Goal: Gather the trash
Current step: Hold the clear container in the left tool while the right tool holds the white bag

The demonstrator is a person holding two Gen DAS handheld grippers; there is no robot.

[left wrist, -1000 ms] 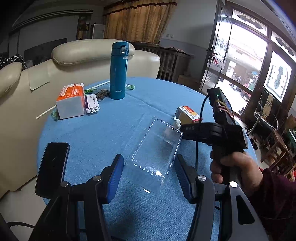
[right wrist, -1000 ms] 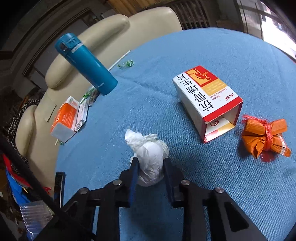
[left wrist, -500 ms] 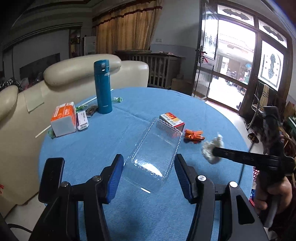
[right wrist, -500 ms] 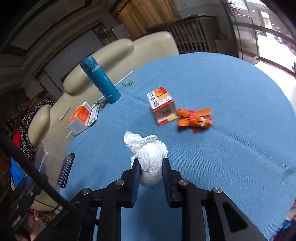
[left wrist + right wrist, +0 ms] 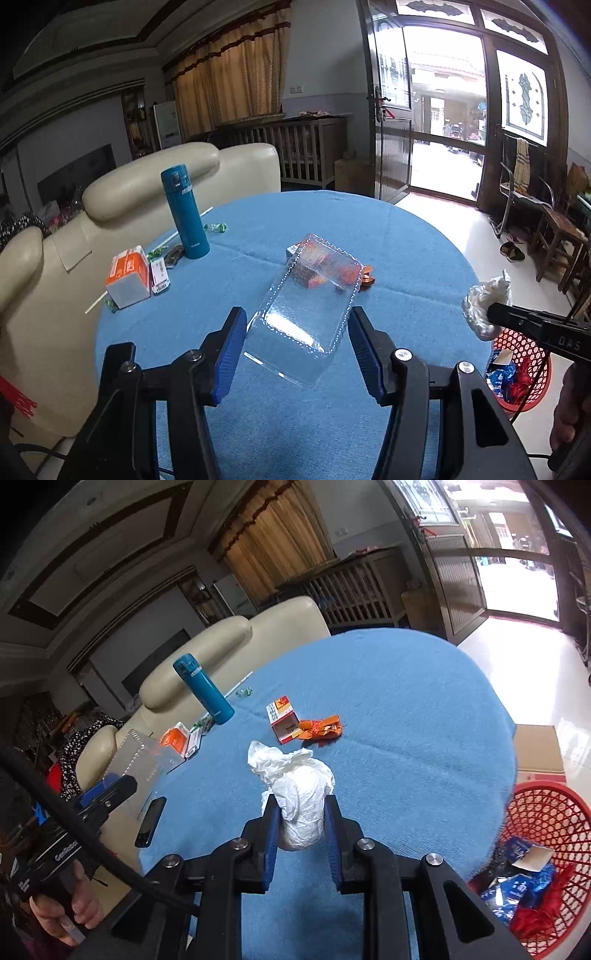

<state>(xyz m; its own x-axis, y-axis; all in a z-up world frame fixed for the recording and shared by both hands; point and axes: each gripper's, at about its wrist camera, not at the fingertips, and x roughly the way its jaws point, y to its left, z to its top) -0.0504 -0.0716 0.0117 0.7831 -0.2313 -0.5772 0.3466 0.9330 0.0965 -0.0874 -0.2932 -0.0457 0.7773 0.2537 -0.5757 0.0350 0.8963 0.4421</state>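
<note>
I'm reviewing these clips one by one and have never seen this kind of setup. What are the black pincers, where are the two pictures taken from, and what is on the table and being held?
No robot here: a person holds a handheld gripper in each hand, each carrying a fisheye camera that looks along its fingers. One picture is from the left gripper, which is shut on a clear plastic container. The other is from the right gripper, shut on a crumpled white paper wad. On the blue tablecloth lie a teal flask, a small open red-and-white box, an orange wrapper, an orange-and-white box and a black phone. A red basket with trash stands beside the table.
</note>
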